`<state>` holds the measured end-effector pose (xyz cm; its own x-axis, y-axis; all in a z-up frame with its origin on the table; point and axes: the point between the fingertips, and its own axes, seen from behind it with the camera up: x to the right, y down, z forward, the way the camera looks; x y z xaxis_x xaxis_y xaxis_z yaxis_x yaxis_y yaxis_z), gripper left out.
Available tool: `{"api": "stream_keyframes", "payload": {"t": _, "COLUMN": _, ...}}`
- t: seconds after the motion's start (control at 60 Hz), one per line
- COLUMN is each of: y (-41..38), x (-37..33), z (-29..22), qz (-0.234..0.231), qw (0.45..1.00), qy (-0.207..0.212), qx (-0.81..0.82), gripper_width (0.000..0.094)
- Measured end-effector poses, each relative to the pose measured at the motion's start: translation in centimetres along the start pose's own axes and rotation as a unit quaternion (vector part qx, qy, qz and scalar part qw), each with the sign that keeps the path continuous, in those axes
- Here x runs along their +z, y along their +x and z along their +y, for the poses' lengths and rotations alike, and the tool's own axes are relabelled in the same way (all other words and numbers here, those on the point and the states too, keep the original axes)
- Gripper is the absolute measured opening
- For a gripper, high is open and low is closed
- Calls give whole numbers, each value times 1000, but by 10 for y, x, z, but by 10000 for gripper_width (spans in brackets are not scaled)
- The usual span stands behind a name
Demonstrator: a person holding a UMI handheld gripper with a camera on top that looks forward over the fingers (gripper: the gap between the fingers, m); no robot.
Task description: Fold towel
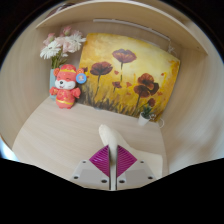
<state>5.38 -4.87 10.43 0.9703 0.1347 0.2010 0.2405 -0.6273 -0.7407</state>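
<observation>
My gripper point(112, 150) is low over a pale beige table point(50, 135). Its two fingers stand together, the magenta pads point(100, 160) pressing on a cream fold of towel point(108, 134). The fold rises from between the fingertips and ends just ahead of them. The rest of the towel is hidden below the fingers.
Beyond the fingers, a flower painting point(125, 72) leans on the back wall. A small red and orange doll point(66, 86) stands to its left under a bunch of pale flowers point(62, 45). A small plant point(148, 110) sits by the painting's right corner.
</observation>
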Motion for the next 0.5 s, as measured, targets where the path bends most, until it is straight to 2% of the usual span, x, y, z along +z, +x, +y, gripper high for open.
{"api": "stream_keyframes", "payload": {"t": 0.083, "y": 60, "x": -19, "z": -20, "qz": 29, "qw": 999, "qy": 22, "qx": -8, "gripper_width": 59}}
{"api": "stream_keyframes", "payload": {"t": 0.183, "y": 122, "x": -23, "z": -15, "qz": 52, "qw": 998, "qy": 26, "qx": -9, "gripper_width": 60}}
{"api": "stream_keyframes", "payload": {"t": 0.333, "y": 176, "x": -4, "z": 55, "qz": 63, "qw": 997, "qy": -38, "qx": 7, "gripper_width": 86}}
{"api": "stream_keyframes", "payload": {"t": 0.383, "y": 187, "x": 2, "z": 81, "qz": 71, "qw": 996, "qy": -59, "qx": 11, "gripper_width": 155}}
{"api": "stream_keyframes", "payload": {"t": 0.5, "y": 210, "x": 5, "z": 134, "qz": 113, "qw": 988, "qy": -103, "qx": -20, "gripper_width": 462}}
